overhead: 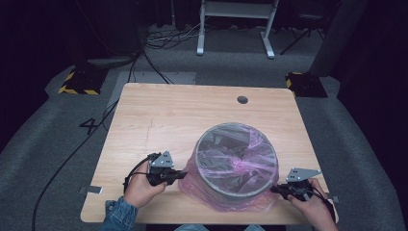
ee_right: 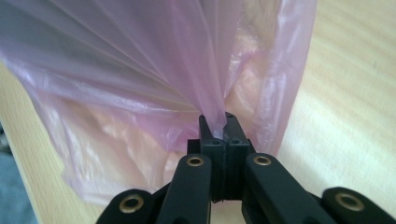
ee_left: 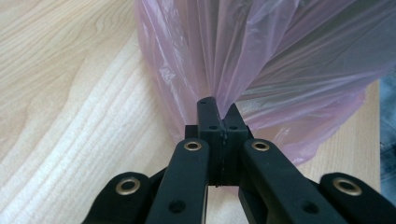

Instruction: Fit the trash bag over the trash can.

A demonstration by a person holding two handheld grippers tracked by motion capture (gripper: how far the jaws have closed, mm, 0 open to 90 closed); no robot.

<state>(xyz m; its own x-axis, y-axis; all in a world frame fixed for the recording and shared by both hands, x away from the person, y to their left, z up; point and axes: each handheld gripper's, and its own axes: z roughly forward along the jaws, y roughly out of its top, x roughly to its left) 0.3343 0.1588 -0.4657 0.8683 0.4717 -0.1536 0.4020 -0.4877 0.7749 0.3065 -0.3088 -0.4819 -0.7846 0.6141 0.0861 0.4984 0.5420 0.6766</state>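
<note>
- High view: a round grey bin (overhead: pixel 236 163) dressed in a thin, translucent pink plastic bag (overhead: pixel 226 198) stands on the pale wooden desk (overhead: pixel 159 115), close to its near edge and right of the middle.
- The left gripper (overhead: pixel 182 175) is clenched on a pleat of the bag's skirt low on the bin's left side; its own view shows film pinched between the pads (ee_left: pixel 218 114).
- The right gripper (overhead: pixel 275 189) is likewise clamped on a gathered fold (ee_right: pixel 217 122) at the right side.
- The film looks feather-light, limp, slippery and easy to tear; it likely needs bunched folds for hold, pulled evenly on both sides.
</note>
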